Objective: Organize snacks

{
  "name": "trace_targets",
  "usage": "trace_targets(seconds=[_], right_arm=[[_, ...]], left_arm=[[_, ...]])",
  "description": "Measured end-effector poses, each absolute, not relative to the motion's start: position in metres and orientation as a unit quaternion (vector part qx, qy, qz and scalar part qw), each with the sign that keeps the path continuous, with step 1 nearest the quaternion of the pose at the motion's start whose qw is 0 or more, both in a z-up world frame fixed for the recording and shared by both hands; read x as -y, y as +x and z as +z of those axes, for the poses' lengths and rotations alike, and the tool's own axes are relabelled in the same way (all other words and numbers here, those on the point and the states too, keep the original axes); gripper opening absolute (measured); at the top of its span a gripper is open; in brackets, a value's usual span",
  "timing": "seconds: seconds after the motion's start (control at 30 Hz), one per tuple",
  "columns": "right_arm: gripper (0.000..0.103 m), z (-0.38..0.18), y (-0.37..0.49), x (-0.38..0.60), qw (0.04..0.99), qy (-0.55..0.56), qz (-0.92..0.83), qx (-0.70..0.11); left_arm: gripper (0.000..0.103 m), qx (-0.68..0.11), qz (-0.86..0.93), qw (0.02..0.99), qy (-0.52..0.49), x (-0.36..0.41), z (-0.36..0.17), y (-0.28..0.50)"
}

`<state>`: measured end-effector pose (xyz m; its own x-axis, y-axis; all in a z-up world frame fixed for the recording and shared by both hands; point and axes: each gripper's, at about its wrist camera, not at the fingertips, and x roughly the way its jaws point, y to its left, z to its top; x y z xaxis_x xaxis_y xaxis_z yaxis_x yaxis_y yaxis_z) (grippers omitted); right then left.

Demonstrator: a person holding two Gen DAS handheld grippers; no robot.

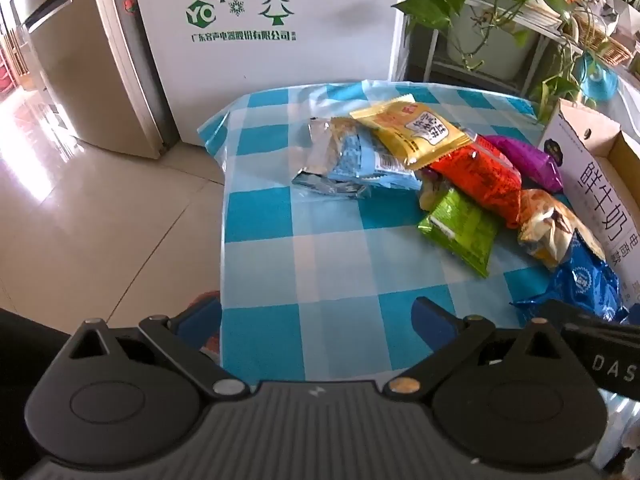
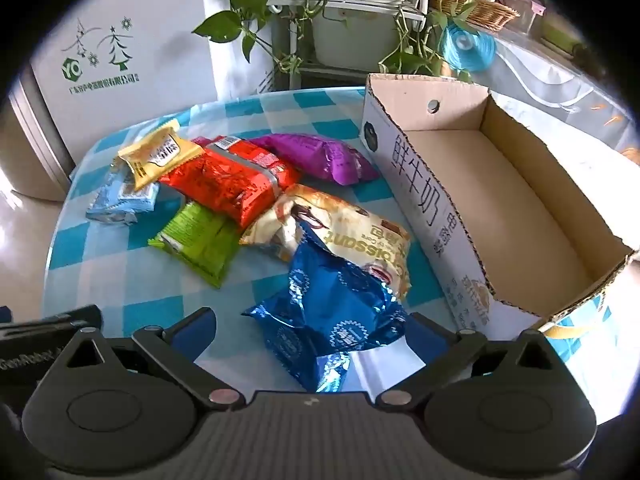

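Snack packets are lying in a loose heap on my table with the blue-and-white checked cloth (image 2: 120,304), just beside the open cardboard milk box (image 2: 532,216), which is sitting empty at the heap's right; the purple packet (image 2: 320,156) is lying nearest the box's far corner, the red packet (image 2: 228,180) is resting partly over the green packet (image 2: 196,244), and the yellow packet (image 2: 154,156) is leaning on the pale blue packet (image 2: 120,200) at the far left of the heap; the croissant bag (image 2: 340,224) is lying close along the box's printed side, and the shiny dark blue packet (image 2: 332,320) is overlapping its near end; my right gripper (image 2: 316,338) is tilting down over that dark blue packet with its jaws standing wide apart, the packet's near end lying between the blue fingers (image 2: 196,328) but not pinched; my left gripper (image 1: 320,320) is hanging over the bare near edge of the cloth, jaws likewise wide apart and clamping nothing; behind the table a white appliance with green tree drawings (image 1: 260,40) is standing, and a trailing green pothos (image 2: 300,8) is hanging from a white rack.
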<state>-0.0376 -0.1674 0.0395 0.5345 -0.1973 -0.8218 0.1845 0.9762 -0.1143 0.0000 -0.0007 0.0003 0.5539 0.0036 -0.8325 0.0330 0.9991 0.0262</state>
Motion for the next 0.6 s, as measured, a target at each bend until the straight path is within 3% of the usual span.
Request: trace_targets(seconds=[0.6], right_arm=[[0.103, 0.0383, -0.0359, 0.1645, 0.877, -0.03, -0.115, -0.466]], left_arm=[[0.1, -0.445, -0.005, 0.894, 0.048, 0.0093, 0.0025, -0.0054]])
